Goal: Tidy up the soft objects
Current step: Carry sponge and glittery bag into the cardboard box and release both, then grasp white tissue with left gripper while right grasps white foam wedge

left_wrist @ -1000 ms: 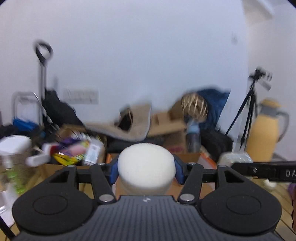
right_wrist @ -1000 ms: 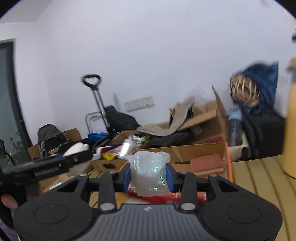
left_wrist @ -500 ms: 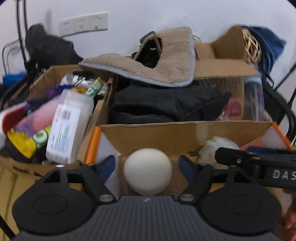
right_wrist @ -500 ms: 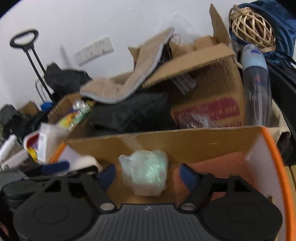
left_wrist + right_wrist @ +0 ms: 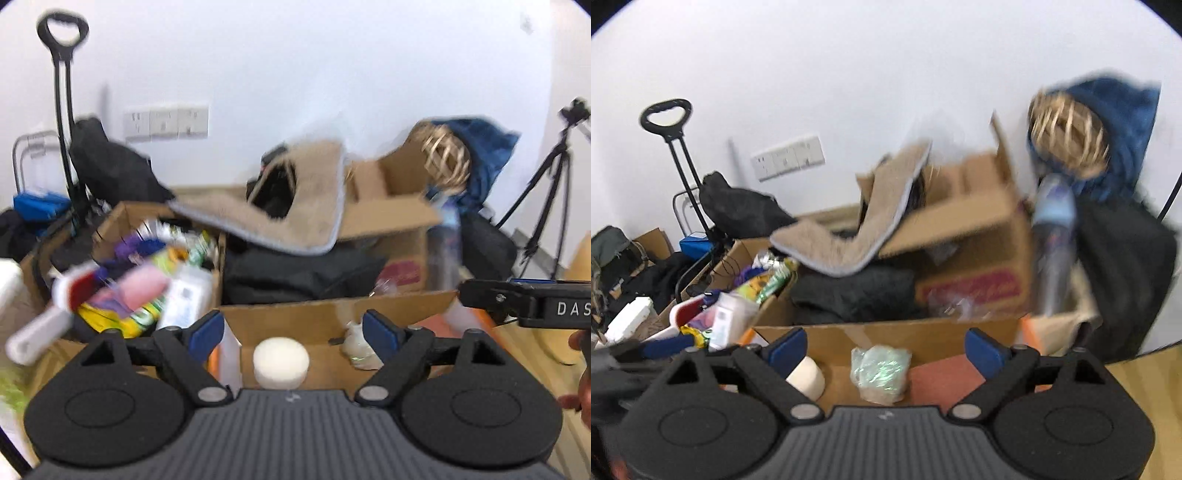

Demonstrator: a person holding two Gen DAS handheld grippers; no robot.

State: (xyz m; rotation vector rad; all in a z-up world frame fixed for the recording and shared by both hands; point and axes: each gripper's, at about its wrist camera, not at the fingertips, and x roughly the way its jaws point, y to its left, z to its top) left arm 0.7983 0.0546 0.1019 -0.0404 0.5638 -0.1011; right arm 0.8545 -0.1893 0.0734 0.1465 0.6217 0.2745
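A white round sponge puff (image 5: 280, 362) lies inside the open cardboard box (image 5: 332, 312), below and between my left gripper's (image 5: 294, 330) open blue-padded fingers. A crinkly clear-green plastic-wrapped soft bundle (image 5: 881, 373) lies in the same box (image 5: 886, 330), under my open right gripper (image 5: 885, 350). The puff also shows in the right wrist view (image 5: 807, 376) at the box's left. The bundle also shows in the left wrist view (image 5: 356, 349). Both grippers are empty and raised above the box.
Behind the box stand more cardboard boxes (image 5: 971, 258) with a beige fleece mat (image 5: 295, 206), black cloth (image 5: 295, 275), and a box of packaged goods (image 5: 147, 280). A wicker ball (image 5: 1067, 136), a bottle (image 5: 1052, 236), a trolley handle (image 5: 62, 44) and a tripod (image 5: 546, 192) stand around.
Both grippers opened and let go: the puff and the plastic bundle dropped into the box. Both grippers then pulled up and back from the box.
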